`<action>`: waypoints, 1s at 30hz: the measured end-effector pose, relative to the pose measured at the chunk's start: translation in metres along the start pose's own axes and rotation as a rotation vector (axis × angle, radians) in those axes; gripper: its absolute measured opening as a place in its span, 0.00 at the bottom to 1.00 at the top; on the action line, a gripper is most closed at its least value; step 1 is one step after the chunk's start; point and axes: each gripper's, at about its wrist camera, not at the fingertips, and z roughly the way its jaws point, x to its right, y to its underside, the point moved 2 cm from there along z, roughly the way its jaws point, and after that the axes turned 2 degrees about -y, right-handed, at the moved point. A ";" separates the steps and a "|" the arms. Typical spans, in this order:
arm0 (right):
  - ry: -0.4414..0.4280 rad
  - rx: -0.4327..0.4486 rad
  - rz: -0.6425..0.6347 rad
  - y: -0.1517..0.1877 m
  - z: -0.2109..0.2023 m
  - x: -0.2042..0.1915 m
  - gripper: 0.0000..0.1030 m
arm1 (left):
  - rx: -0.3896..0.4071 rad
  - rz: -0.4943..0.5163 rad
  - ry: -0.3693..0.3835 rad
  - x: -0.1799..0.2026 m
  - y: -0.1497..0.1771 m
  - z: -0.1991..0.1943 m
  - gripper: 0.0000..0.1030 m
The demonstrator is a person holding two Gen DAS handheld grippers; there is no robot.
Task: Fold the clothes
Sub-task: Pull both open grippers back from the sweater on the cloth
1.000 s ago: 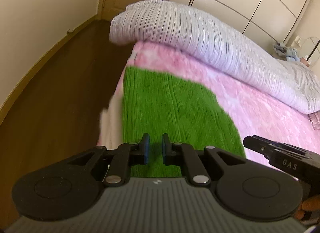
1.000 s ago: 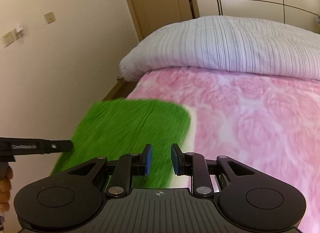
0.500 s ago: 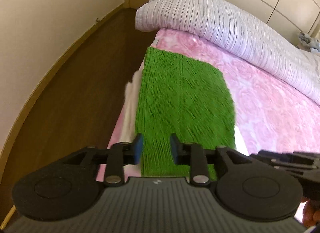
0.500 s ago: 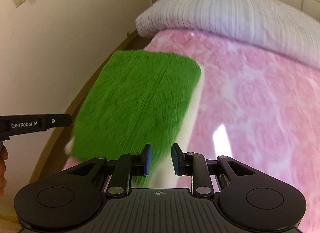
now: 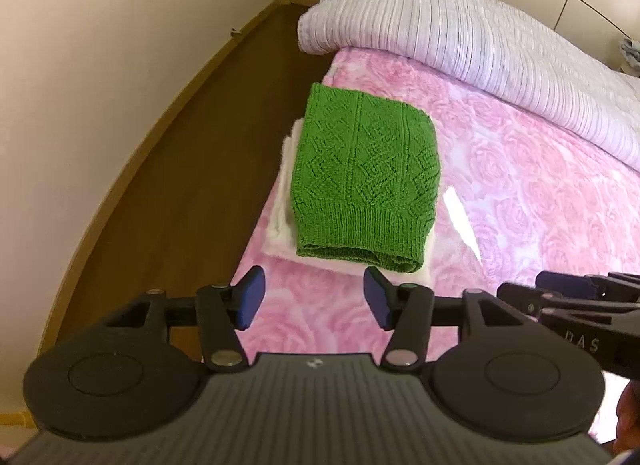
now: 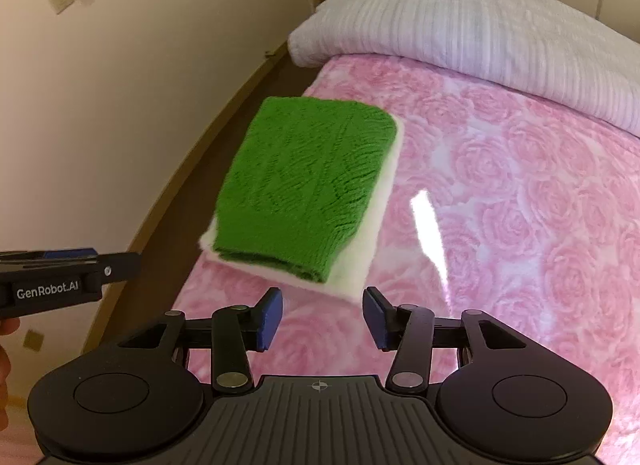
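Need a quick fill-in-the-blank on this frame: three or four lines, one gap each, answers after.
1. The folded green sweater lies on top of a folded ____ garment.
2. The stack sits on a pink bedspread patterned with ____.
3. Between the pads of the left hand-held gripper there is ____.
4. The striped duvet beyond the stack is coloured ____.

Missing words: white; roses; nothing; lilac

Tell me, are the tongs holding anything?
No. Both tongs, left and right, are opening with nothing between them; the green sweater lies folded on the bed.
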 end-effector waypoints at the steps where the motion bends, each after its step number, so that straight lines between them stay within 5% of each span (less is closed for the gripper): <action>1: -0.015 -0.008 -0.010 0.001 -0.004 0.000 0.47 | 0.009 -0.012 -0.012 -0.001 0.003 -0.006 0.51; 12: -0.034 -0.019 -0.115 0.021 -0.059 0.021 0.50 | 0.132 -0.093 -0.157 0.041 0.027 -0.063 0.58; 20: -0.059 0.077 -0.138 0.021 -0.108 0.046 0.53 | 0.143 -0.162 -0.090 0.086 0.035 -0.104 0.59; 30: -0.276 -0.023 0.065 0.016 -0.127 0.096 0.54 | 0.109 -0.239 -0.151 0.116 0.055 -0.122 0.49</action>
